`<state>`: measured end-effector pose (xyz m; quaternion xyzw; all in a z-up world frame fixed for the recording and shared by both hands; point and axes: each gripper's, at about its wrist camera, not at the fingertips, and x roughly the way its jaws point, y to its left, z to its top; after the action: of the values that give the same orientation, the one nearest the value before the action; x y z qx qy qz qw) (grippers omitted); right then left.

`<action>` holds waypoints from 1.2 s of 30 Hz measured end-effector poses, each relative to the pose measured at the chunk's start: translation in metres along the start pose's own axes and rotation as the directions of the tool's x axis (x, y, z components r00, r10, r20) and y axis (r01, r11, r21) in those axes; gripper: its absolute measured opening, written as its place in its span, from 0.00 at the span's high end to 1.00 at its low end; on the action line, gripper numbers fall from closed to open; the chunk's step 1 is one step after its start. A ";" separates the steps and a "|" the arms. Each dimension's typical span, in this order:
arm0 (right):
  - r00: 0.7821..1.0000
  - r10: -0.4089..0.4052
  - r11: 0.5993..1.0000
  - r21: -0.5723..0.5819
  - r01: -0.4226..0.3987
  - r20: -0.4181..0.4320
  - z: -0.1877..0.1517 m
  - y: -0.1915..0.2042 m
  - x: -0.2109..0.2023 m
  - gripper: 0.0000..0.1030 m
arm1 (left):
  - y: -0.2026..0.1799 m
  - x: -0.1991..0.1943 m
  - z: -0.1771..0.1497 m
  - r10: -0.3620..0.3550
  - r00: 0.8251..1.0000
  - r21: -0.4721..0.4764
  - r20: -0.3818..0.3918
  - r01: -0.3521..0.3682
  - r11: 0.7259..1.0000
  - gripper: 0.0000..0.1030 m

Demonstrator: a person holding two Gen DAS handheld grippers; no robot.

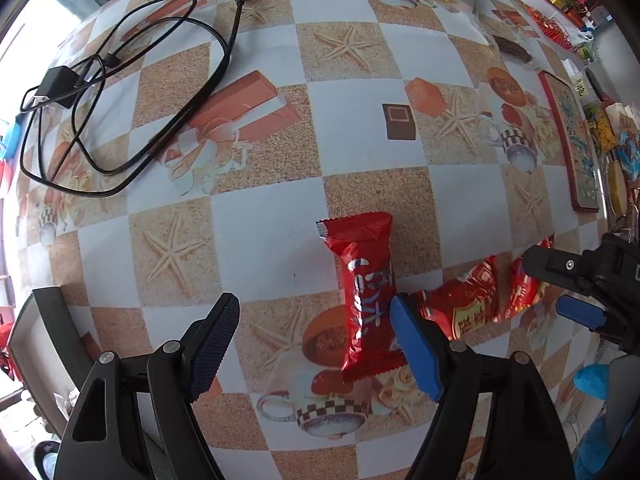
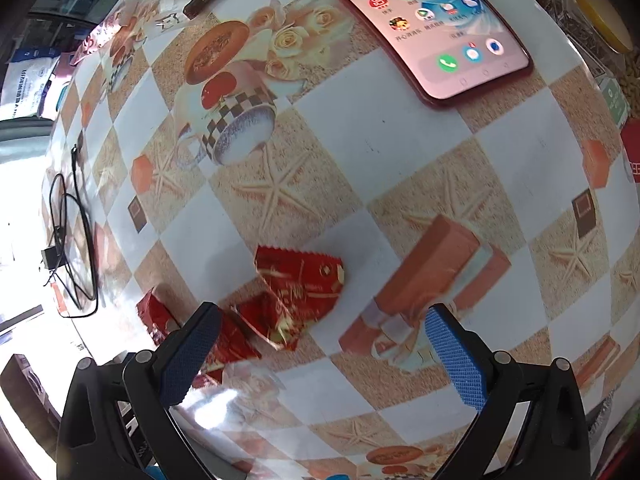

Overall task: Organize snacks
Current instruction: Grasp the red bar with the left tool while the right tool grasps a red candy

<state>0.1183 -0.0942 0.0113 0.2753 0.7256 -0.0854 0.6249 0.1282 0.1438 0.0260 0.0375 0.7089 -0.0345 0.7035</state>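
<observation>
red snack pack (image 1: 366,292) — glossy, white lettering | flat on tablecloth (image 1: 256,240)

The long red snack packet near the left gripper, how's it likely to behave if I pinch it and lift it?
The red snack packet looks glossy, so the pads may slip on the foil. Its crimped ends look thin and would probably crumple, while the filled middle seems firmer. It lies flat on the table, so it is unlikely to roll, and probably light.
</observation>
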 end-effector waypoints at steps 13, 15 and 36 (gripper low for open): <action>0.988 -0.152 0.983 -0.093 0.155 0.041 0.000 0.046 0.033 0.01 | -0.005 0.030 0.024 0.060 0.998 -0.013 0.011 -0.060 0.998 0.16; 0.980 -0.192 0.970 -0.141 0.196 0.048 -0.004 0.056 0.038 0.00 | 0.004 0.034 0.017 0.048 0.999 -0.019 0.013 -0.047 0.999 0.16; 0.971 -0.229 0.964 -0.121 0.235 0.063 -0.025 -0.031 0.014 0.00 | 0.025 0.029 -0.036 0.027 1.000 -0.026 -0.007 -0.027 0.999 0.15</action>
<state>0.0804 -0.1042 -0.0037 0.1458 0.7413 -0.1183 0.6444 0.0946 0.1729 -0.0024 0.0380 0.7110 -0.0158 0.7020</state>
